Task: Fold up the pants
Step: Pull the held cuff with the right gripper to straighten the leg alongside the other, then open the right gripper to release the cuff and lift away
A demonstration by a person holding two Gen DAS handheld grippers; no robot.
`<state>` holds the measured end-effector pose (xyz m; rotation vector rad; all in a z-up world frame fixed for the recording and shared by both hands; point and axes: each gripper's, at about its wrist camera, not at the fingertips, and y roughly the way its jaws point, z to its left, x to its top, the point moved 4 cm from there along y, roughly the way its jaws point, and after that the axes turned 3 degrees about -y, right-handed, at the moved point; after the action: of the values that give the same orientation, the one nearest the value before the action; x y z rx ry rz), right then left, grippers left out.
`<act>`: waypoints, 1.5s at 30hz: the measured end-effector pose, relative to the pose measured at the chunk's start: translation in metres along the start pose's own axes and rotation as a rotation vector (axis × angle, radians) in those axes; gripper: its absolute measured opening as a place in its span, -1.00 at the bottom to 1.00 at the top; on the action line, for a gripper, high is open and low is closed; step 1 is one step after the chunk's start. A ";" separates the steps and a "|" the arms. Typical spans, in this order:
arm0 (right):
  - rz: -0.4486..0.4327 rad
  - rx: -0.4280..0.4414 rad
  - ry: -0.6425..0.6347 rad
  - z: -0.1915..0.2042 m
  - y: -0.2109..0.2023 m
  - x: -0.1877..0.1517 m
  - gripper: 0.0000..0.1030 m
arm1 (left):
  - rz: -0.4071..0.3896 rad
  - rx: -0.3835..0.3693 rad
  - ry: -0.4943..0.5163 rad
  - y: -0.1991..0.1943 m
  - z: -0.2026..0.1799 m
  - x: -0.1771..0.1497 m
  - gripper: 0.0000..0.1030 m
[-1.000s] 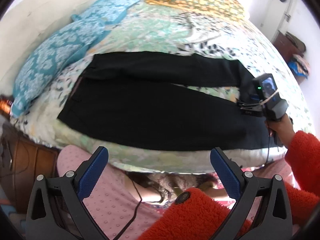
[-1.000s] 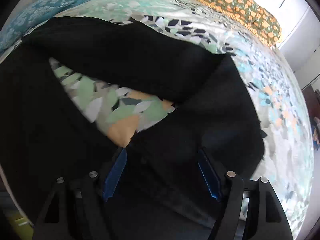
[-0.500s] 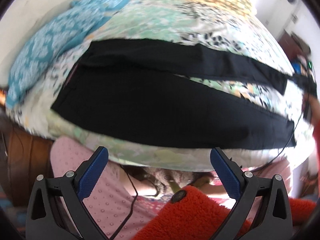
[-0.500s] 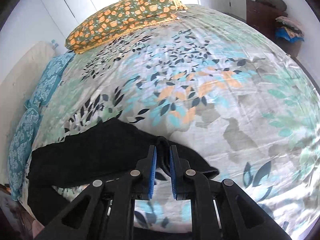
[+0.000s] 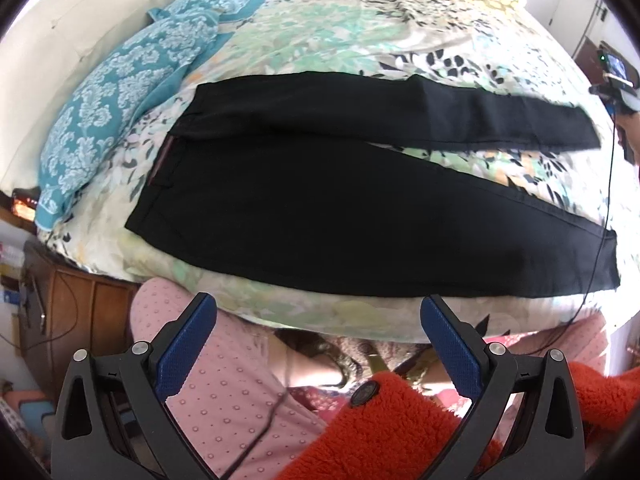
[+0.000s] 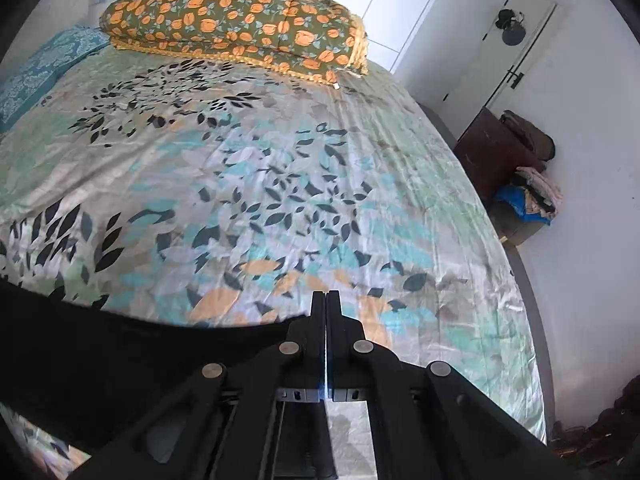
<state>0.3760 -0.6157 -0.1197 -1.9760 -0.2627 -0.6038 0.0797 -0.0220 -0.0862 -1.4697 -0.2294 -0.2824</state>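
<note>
The right gripper (image 6: 326, 300) (jaws clenched, apparently on nothing) must next regrasp the pants (image 5: 320, 216); left gripper (image 5: 318, 354) waits released.

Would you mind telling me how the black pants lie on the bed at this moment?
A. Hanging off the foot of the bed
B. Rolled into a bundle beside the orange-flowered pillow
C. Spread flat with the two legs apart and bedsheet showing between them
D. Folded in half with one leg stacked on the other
C: the left wrist view shows the black pants spread flat, with a wedge of floral bedsheet between the legs.
</note>
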 end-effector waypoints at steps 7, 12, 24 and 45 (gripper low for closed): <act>0.115 0.297 0.133 -0.001 0.036 -0.027 -0.58 | 0.030 0.009 0.015 0.011 -0.004 0.004 0.98; 0.266 0.351 0.227 -0.008 0.073 -0.065 0.72 | 0.046 0.006 0.057 0.015 -0.015 0.002 0.98; 0.184 0.076 -0.006 0.029 0.088 -0.036 -0.83 | 0.092 0.055 -0.009 0.021 0.002 0.000 0.98; 0.100 0.471 0.327 0.035 -0.082 -0.180 0.67 | -0.087 0.340 -0.084 0.174 0.112 0.105 0.98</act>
<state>0.1983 -0.5333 -0.1627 -1.4059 -0.0907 -0.7155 0.2375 0.0985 -0.2068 -1.1377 -0.3904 -0.2381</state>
